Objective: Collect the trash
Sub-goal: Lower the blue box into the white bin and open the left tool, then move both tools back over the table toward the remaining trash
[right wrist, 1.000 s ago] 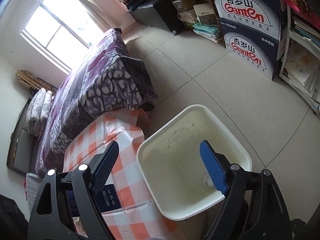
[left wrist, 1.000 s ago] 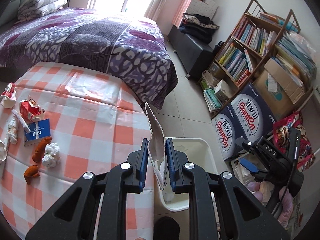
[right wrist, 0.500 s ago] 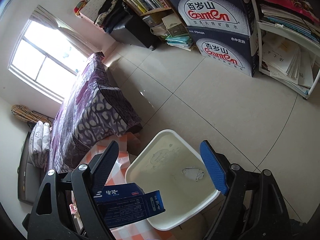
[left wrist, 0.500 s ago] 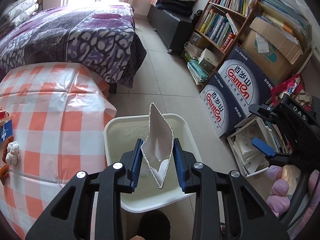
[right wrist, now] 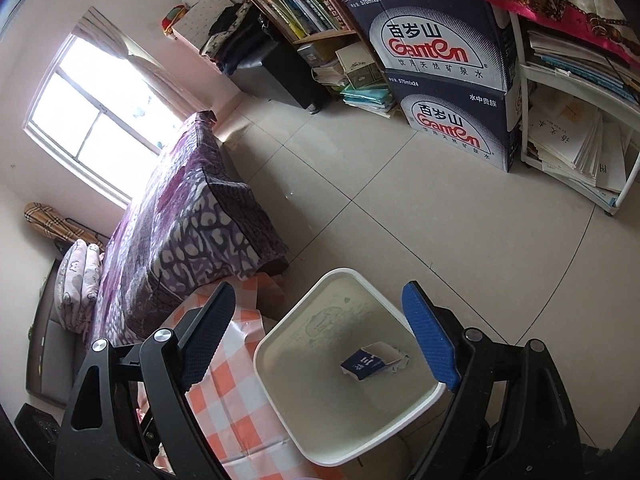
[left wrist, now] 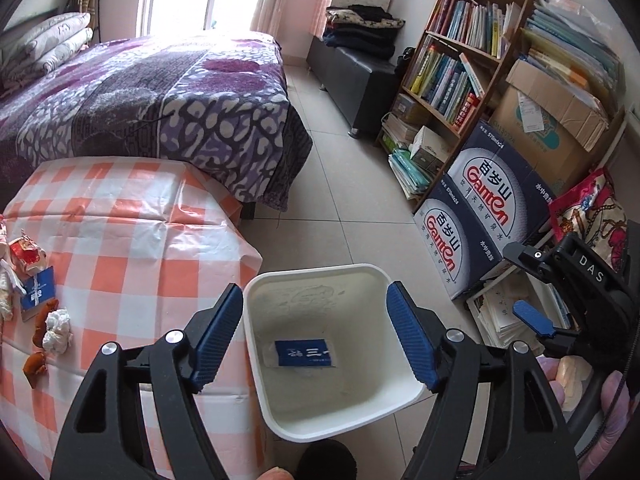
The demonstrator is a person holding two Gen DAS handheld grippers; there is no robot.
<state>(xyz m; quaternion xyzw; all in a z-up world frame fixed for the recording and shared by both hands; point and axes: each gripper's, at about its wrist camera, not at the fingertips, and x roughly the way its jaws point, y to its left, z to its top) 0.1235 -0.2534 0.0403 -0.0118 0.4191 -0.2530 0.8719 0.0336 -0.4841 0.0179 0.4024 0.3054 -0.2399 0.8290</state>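
- purple patterned bed [left wrist: 160, 96] under bright window [right wrist: 92, 120]
- wooden bookshelf [left wrist: 460, 60] w/ books, far right
- two stacked Ganten water boxes [left wrist: 480, 216] on tile floor [right wrist: 420, 232]
- folded clothes [left wrist: 360, 28] on dark bench

The square white plastic bin [left wrist: 332, 428] looks smooth and matt, its inside scuffed. The orange-and-white checked plastic tablecloth [left wrist: 132, 248] is glossy and creased. The pale floor tiles [right wrist: 420, 220] shine faintly. The 2 dark-blue printed cardboard cartons [left wrist: 484, 216] look matt.
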